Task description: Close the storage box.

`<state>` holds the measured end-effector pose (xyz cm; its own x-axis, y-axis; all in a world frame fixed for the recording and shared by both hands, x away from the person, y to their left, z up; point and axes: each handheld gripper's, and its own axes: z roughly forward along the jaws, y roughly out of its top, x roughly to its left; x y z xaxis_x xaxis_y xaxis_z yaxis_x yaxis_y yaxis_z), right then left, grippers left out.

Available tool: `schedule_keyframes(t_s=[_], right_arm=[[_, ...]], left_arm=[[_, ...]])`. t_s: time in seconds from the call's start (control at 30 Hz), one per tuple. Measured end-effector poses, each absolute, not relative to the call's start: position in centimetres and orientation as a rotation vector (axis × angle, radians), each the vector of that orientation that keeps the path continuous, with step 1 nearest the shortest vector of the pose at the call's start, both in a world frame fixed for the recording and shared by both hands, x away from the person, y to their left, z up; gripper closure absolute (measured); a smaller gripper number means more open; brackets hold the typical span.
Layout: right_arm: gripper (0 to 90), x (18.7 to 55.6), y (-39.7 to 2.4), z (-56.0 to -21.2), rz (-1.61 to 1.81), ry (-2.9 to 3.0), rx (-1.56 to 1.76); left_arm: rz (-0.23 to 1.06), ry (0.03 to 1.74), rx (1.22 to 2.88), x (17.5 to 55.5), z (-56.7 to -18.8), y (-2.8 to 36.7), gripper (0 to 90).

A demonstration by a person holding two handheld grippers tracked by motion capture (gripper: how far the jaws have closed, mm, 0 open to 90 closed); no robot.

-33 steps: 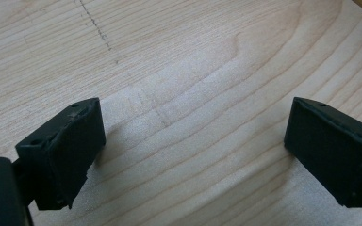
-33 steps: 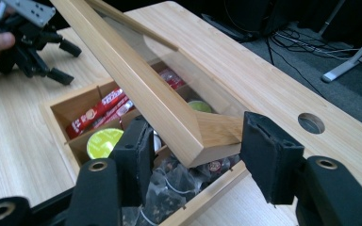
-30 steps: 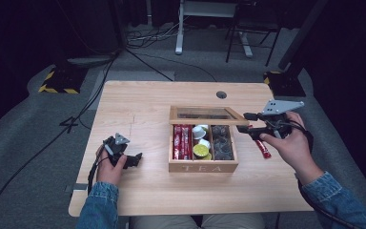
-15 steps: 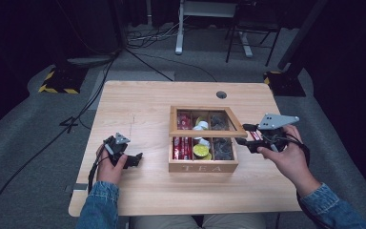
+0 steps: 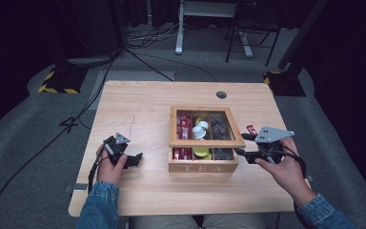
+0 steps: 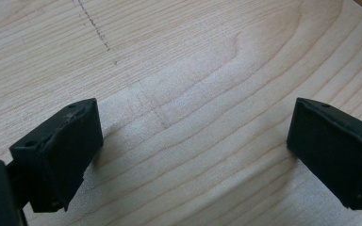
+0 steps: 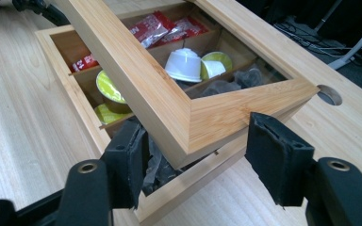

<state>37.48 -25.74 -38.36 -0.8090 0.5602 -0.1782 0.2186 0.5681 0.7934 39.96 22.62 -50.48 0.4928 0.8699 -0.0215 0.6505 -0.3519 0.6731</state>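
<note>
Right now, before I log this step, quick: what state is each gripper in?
Left gripper: open, nothing between its fingers, over bare table.
Right gripper: open, straddling the tea box lid corner; fingers just been opening.

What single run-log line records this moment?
right gripper: jaws just opening, astride lid corner | tea box: lid part-raised | left gripper: open over table

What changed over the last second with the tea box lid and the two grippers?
The right gripper has come down at the box's right side, lowering the glass-paned lid toward the tea box. The lid is still partly raised. Its jaws have just been opening, with the lid's corner between them but no longer pinched. The left gripper stayed put, open, on the table.
</note>
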Motion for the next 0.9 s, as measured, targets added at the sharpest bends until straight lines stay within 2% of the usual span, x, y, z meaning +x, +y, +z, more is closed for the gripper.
schedule_keyframes(t_s=[0.57,0.9], right_arm=[[38.5,36.3,-25.6,-41.7,1.049,2.417,0.622],[40.3,36.1,-25.7,-43.0,1.044,2.453,0.654]], left_arm=[[0.456,1.245,2.117,40.0,-50.5,22.6,4.4],[0.455,1.245,2.116,40.0,-50.5,22.6,4.4]])
